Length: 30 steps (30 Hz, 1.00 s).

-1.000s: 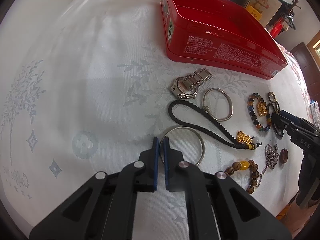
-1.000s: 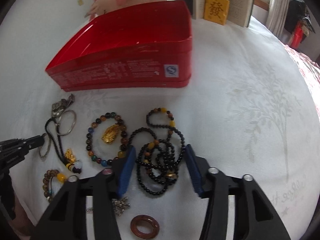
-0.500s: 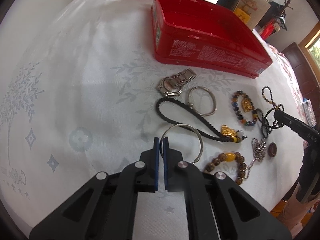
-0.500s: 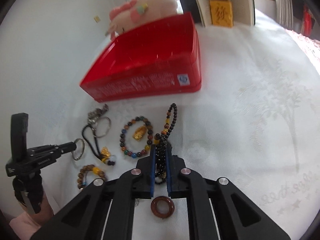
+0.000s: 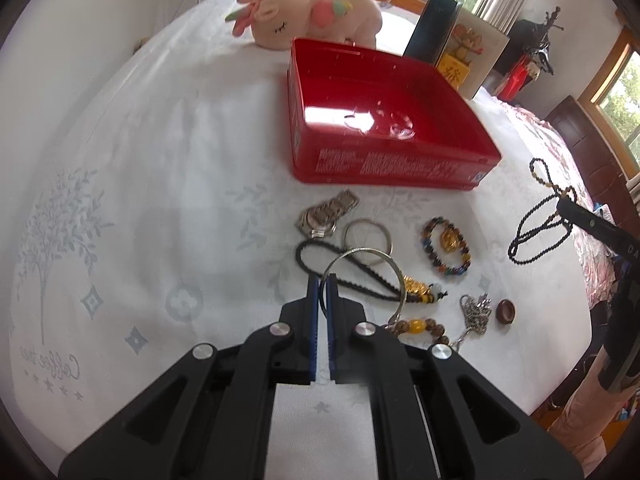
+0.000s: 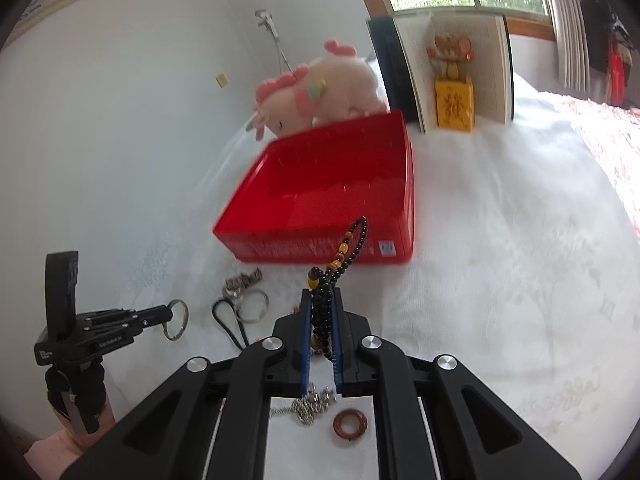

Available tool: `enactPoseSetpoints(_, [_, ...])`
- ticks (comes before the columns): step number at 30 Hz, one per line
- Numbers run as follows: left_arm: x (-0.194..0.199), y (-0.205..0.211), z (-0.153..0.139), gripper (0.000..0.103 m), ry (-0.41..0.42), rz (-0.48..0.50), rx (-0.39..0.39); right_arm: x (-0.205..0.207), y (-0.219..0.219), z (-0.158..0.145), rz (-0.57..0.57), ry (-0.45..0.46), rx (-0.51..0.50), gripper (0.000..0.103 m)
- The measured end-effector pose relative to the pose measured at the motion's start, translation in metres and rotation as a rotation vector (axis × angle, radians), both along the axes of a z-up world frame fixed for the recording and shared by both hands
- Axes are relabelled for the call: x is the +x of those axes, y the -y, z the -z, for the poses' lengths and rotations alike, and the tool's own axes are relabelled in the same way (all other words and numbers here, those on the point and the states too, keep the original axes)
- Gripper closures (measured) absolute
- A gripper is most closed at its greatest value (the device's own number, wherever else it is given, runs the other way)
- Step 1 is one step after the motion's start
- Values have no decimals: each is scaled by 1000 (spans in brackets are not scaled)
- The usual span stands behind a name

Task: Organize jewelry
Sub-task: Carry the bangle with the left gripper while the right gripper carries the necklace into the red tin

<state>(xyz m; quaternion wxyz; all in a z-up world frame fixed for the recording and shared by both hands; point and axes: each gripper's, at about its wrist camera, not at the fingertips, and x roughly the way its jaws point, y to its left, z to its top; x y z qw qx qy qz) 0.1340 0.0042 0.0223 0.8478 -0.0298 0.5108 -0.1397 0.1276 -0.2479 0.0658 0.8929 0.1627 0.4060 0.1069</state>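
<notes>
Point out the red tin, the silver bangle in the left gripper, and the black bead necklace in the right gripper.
red tin (image 5: 384,168): left wrist view, front wall.
silver bangle (image 5: 394,270): left wrist view, right arc of the ring.
black bead necklace (image 6: 322,304): right wrist view, strands between the pads.

The red box (image 5: 384,128) stands open-topped, its inside bare and reachable from above. Behind it a plush toy (image 5: 312,12) and an open book (image 6: 452,68) block the far side. In front of it, a watch (image 5: 326,214), a bangle (image 5: 368,236) and bracelets (image 5: 446,244) crowd the bed; left of it, the cloth (image 5: 140,160) lies open.
</notes>
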Motion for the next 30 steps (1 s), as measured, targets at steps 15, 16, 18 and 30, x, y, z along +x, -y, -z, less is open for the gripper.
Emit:
enactPoseSetpoints(15, [72, 35, -58, 101, 126, 36, -1, 82, -4, -57, -9, 109, 7, 95])
enactPoseSetpoints(16, [80, 38, -58, 101, 124, 38, -2, 90, -5, -54, -5, 102, 2, 95])
enactPoseSetpoints(18, [97, 46, -53, 101, 112, 46, -1, 111, -6, -44, 7, 81, -16, 95])
enactPoseSetpoints(30, [194, 67, 18, 100, -11, 28, 63, 198, -3, 48, 52, -125, -120, 95])
